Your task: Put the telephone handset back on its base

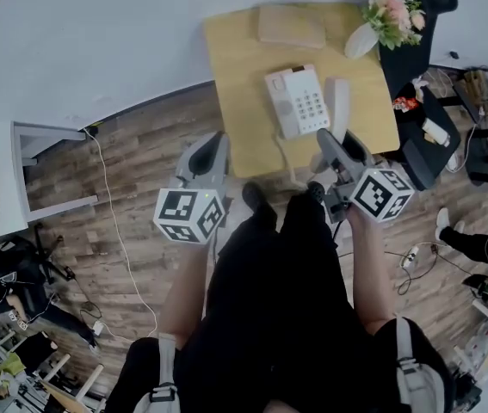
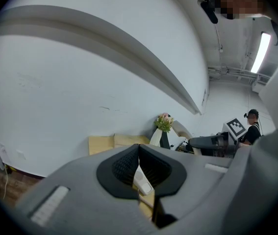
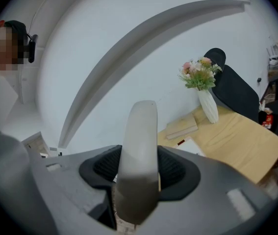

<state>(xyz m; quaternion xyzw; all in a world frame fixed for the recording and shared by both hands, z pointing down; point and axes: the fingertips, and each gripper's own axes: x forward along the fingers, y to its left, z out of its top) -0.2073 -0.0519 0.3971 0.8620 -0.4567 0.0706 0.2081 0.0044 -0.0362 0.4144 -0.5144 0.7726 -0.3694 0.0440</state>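
The white telephone base (image 1: 296, 100) with its keypad lies in the middle of the small wooden table (image 1: 235, 58). Just right of the base, the grey-white handset (image 1: 336, 103) is held above the table's front part, with my right gripper (image 1: 334, 142) shut on its lower end. In the right gripper view the handset (image 3: 139, 146) stands up between the black pads (image 3: 175, 169). A cord (image 1: 281, 155) runs from the base over the front edge. My left gripper (image 1: 215, 149) hangs off the table's front left corner, its jaws together and holding nothing (image 2: 139, 168).
At the table's back lie a tan book (image 1: 291, 26) and a white vase of flowers (image 1: 388, 17). A black chair (image 1: 417, 33) and clutter stand to the right. A white wall runs behind; a cable (image 1: 110, 205) trails on the wood floor at left.
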